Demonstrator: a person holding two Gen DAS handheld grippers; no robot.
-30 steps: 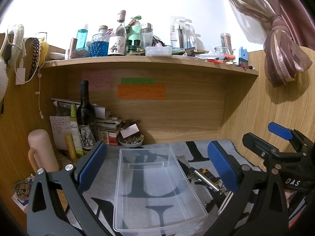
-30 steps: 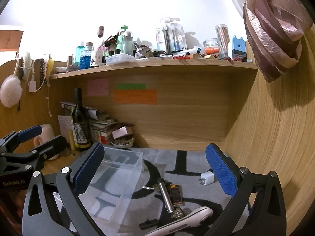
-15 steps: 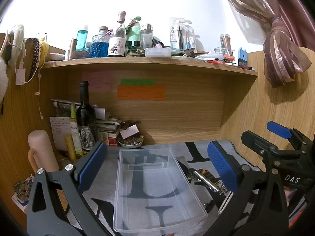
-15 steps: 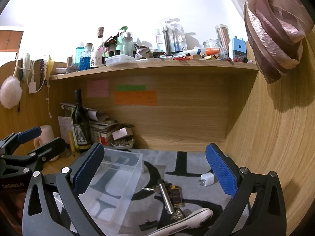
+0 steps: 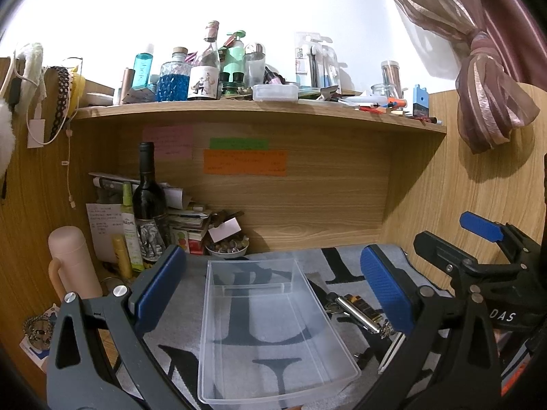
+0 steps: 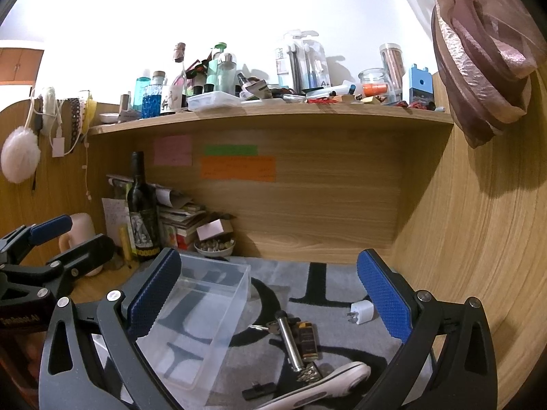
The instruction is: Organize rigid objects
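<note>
Wood-panel alcove: table [image 6: 89, 288] covered by a grey mat [image 6: 328, 294] with big dark letters, wall shelf [image 5: 259, 109] above it crammed with bottles, jars and pens. Pink curtain [image 5: 485, 102] knotted at the right. Three sticky notes on the back panel, pink, green and orange; their writing is too small to read.

Clear plastic bin [image 5: 270, 328] sits empty on the mat, centred between the left tongs [image 5: 273, 294], which are spread wide and hold nothing. Right tongs [image 6: 270, 297] also wide, nothing between them, hovering over the loose pile just right of the bin: metal cylinder [image 6: 290, 345] with a key ring, dark lighter-like block [image 6: 307, 340], white handle-shaped gadget [image 6: 321, 384], small black piece [image 6: 258, 389]. White plug adapter [image 6: 360, 311] lies apart from the pile, toward the right wall.

Back left corner: wine bottle [image 5: 148, 205] with an elephant label, green spray bottle [image 5: 128, 229], stacked papers, small bowl [image 5: 227, 247] of pebbly bits, pink flask [image 5: 71, 263].

Versus half a second ago: essentially no change, both tongs at the same spread, bin and pile unmoved, only a slight camera drift.

Readable text: "DAS" on the right tool body in the left view; a partial print ending in "AI" on the left tool in the right view; "A+" on a pack on the shelf.
</note>
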